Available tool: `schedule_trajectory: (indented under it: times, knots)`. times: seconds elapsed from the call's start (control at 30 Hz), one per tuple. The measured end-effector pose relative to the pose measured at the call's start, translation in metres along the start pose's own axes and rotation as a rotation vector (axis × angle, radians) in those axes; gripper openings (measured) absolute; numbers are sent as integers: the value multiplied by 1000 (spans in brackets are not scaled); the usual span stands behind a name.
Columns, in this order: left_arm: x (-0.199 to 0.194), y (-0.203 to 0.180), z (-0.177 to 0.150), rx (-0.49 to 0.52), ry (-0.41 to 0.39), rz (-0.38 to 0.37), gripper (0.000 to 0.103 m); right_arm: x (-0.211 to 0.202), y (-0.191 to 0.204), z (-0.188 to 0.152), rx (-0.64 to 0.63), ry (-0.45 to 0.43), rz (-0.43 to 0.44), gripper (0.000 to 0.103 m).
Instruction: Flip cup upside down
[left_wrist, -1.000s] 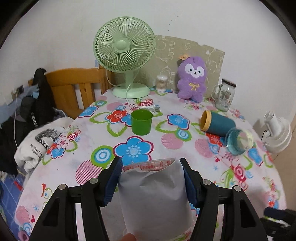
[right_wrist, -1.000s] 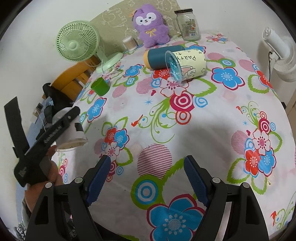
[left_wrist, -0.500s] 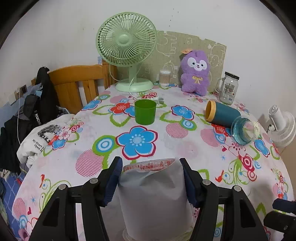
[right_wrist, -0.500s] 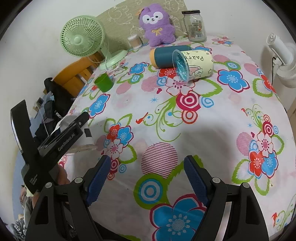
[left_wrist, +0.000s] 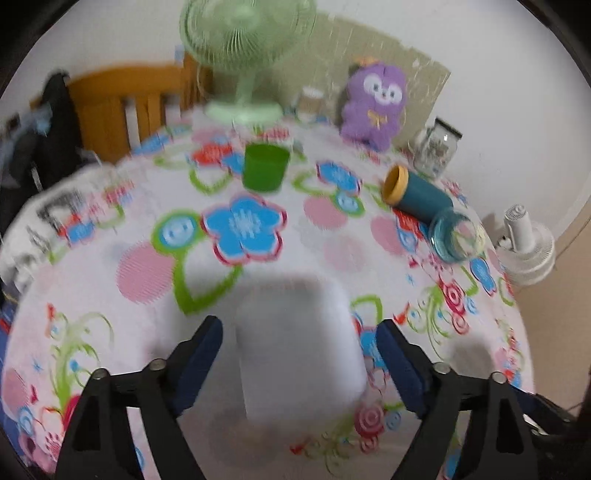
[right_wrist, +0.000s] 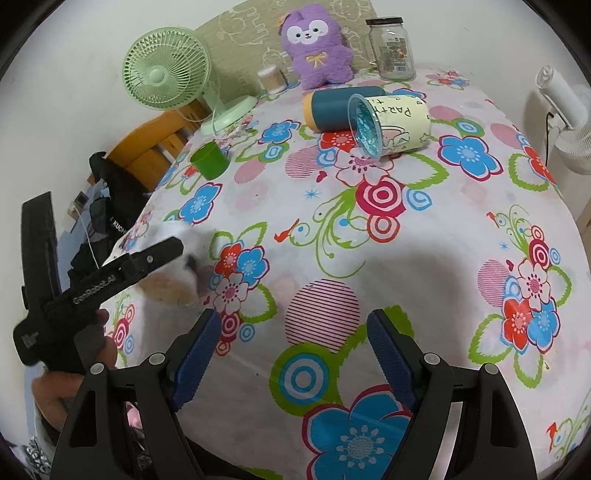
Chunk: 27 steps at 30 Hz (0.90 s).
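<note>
A white paper cup stands between the fingers of my left gripper, blurred by motion. The jaws stand wider than the cup, with gaps on both sides. In the right wrist view the cup shows at the left beside the left gripper's finger, low over the flowered tablecloth; whether it rests on the cloth I cannot tell. My right gripper is open and empty above the table's near edge.
A green cup stands upright mid-table. A blue tube and a clear party cup lie on their sides at the right. A green fan, purple plush and glass jar stand behind. A wooden chair is left.
My left gripper's jaws have opened off the white cup, and the gripper has pulled back and tilted. The right gripper has hardly moved.
</note>
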<state>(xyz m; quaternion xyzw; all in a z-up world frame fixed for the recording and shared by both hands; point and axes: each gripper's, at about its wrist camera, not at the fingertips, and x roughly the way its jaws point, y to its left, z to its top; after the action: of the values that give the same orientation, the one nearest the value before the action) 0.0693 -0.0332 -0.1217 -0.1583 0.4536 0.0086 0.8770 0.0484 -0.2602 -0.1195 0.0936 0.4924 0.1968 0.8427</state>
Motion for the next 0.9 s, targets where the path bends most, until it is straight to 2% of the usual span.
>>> schedule_trajectory:
  times: [0.1,0.33,0.57,0.67,0.8,0.9]
  knots:
    - [5,3,5,-4,68,-23,88,-1,-2,-1,5,-1,1,83]
    - [15,12,45,2,190,-81,91,0,-2,-2,6,0,6,83]
    - [42,18,56,19,307,-13,89,2,-4,0,12,2,5,83]
    - [50,17,57,15,326,-19,83,4,-4,0,10,6,1,83]
    - [56,14,55,22,351,-30,62,6,-3,2,5,9,1,83]
    - [51,13,57,22,322,-32,60,8,1,2,-8,10,1,83]
